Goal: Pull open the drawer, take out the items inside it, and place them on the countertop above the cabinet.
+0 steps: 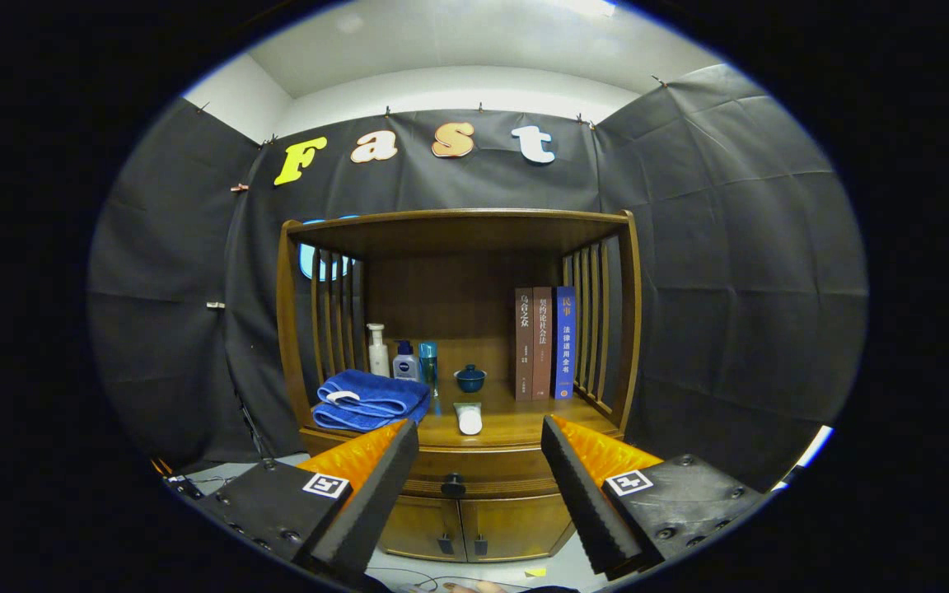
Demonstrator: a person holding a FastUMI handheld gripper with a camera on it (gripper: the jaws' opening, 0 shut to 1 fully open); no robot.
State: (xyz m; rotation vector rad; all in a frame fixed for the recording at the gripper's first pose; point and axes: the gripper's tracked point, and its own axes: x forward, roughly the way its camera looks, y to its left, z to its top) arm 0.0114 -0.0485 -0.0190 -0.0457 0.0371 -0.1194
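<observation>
Looking forward along the gripper (479,449), a wooden cabinet (458,329) is seen straight ahead against the booth's dark cloth wall. The gripper's fingers are spread wide apart and grasp nothing. Between them and beyond their tips, well apart from them, the closed drawer (474,473) is framed, its long axis running side to side just under the countertop (516,424). A small dark knob (453,484) sits at the drawer's middle, slightly toward the left finger. Below it two cabinet doors (474,527) are shut. On the countertop lie a folded blue towel (369,399), bottles (396,356), a small lidded cup (469,378), a white tube (469,418) near the front edge, and upright books (544,342). Bare wood is left at the front right, judged room enough for the items.
</observation>
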